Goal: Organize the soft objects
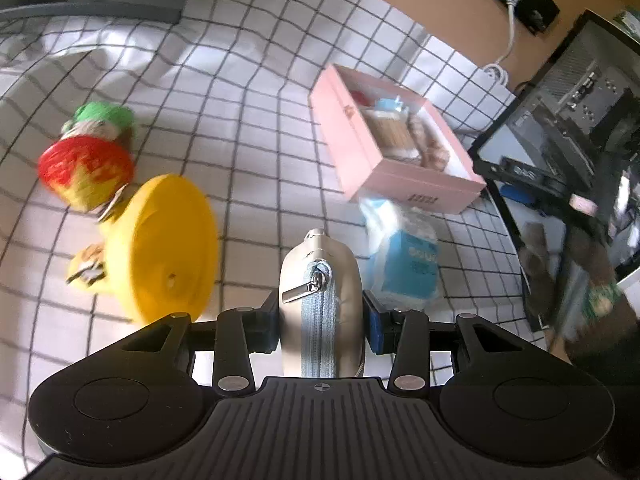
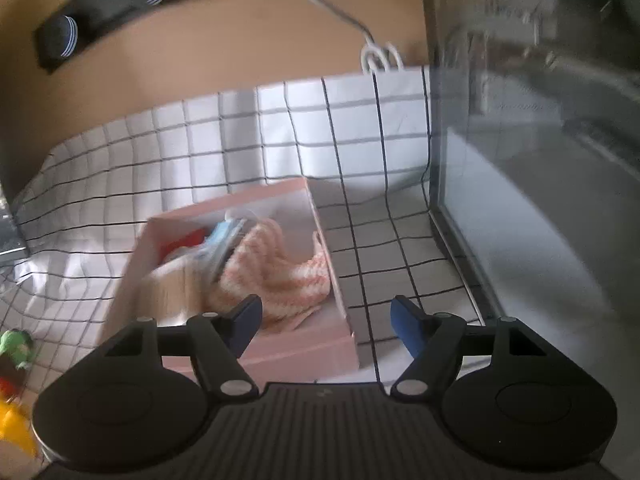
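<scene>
My left gripper (image 1: 320,312) is shut on a beige zip pouch (image 1: 320,280) with a light blue zipper, held above the checked cloth. A pink box (image 1: 400,152) lies ahead to the right with soft items inside. A blue-and-white tissue pack (image 1: 408,256) lies just in front of the box. In the right wrist view my right gripper (image 2: 326,320) is open and empty over the near right corner of the pink box (image 2: 312,352), which holds a pink-and-white striped cloth (image 2: 276,268) and other items.
A yellow plush toy (image 1: 164,248), a red-and-yellow knitted toy (image 1: 86,172) and a green one (image 1: 106,116) lie to the left. A dark cabinet (image 1: 560,120) stands to the right; it also shows in the right wrist view (image 2: 520,200). A wooden wall (image 2: 200,60) runs behind.
</scene>
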